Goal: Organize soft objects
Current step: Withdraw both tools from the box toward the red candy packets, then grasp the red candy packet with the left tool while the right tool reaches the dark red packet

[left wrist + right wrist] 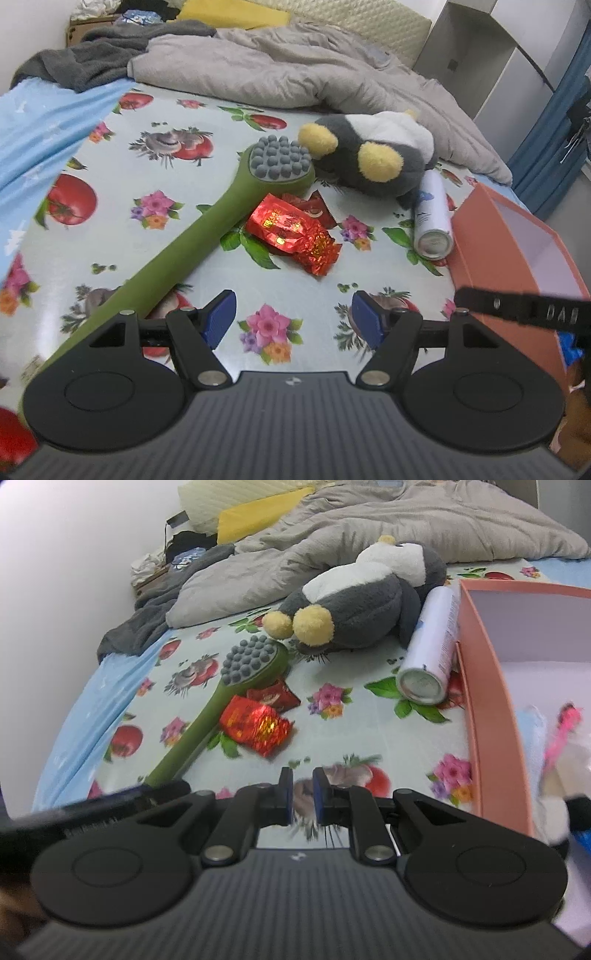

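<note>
A grey and white plush penguin (373,155) (354,602) with yellow feet lies on the flowered sheet (110,192), beyond both grippers. A green long-handled massager (207,229) (221,698) with a grey knobbed head runs diagonally on the left, its head close to the plush's feet. My left gripper (293,319) is open over bare sheet, nothing between its blue pads, with the massager handle just left of it. My right gripper (303,794) is shut to a thin slit, holding nothing, left of the salmon box (491,701) (517,251).
Red foil packets (295,232) (258,727) lie by the massager. A white spray can (430,218) (432,646) rests against the box wall. The box holds a pale blue item (532,738) and something pink. A grey quilt (295,66) and dark blanket (110,55) fill the far end.
</note>
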Motion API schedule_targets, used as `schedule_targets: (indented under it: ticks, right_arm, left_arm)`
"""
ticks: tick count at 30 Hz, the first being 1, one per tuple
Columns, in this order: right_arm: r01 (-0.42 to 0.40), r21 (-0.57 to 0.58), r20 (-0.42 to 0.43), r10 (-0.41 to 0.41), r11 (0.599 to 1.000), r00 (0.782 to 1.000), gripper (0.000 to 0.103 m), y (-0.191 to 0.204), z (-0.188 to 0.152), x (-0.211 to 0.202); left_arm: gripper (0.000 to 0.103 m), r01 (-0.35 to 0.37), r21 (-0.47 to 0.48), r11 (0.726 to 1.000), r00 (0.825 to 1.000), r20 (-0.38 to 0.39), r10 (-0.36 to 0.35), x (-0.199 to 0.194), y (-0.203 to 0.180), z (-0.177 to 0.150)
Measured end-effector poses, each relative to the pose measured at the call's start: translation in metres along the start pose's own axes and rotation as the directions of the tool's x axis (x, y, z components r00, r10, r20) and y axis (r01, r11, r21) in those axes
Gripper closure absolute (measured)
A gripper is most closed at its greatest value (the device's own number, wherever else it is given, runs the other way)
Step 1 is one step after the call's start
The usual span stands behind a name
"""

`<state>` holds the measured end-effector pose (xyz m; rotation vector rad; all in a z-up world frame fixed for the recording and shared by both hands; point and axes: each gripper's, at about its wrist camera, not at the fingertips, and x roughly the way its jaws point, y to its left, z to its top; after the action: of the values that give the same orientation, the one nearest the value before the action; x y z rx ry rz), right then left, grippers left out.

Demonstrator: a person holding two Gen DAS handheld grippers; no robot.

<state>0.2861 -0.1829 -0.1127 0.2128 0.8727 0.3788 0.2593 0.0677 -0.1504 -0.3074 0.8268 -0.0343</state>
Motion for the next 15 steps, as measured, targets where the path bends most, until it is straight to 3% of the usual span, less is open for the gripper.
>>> schedule_targets:
  ticks: [5, 7, 8, 15]
  right_arm:
    - [-0.012, 0.047, -0.002, 0.012, 0.999, 1.000, 0.085, -0.005, 0.027, 0.033]
    - [-0.043, 0.075, 0.001, 0.043, 0.996, 0.999, 0.060, -0.008, 0.036, 0.046]
    - [-0.061, 0.092, 0.005, 0.060, 0.994, 0.998, 0.054, -0.009, 0.040, 0.053]
    - [-0.081, 0.222, 0.023, 0.077, 0.972, 0.997, 0.054, -0.016, 0.059, 0.104]
  left_arm:
    - [0.026, 0.013, 0.019, 1.000, 1.000, -0.008, -0.013, 0.040, 0.001, 0.008]
    - [0.026, 0.030, 0.018, 0.999, 1.000, -0.011, -0.029, 0.055, 0.004, 0.012]
    - [0.026, 0.040, 0.015, 0.999, 0.999, -0.015, -0.039, 0.061, 0.005, 0.015]
    - [0.026, 0.127, 0.012, 0.992, 0.992, -0.020, -0.127, 0.101, 0.013, 0.032]
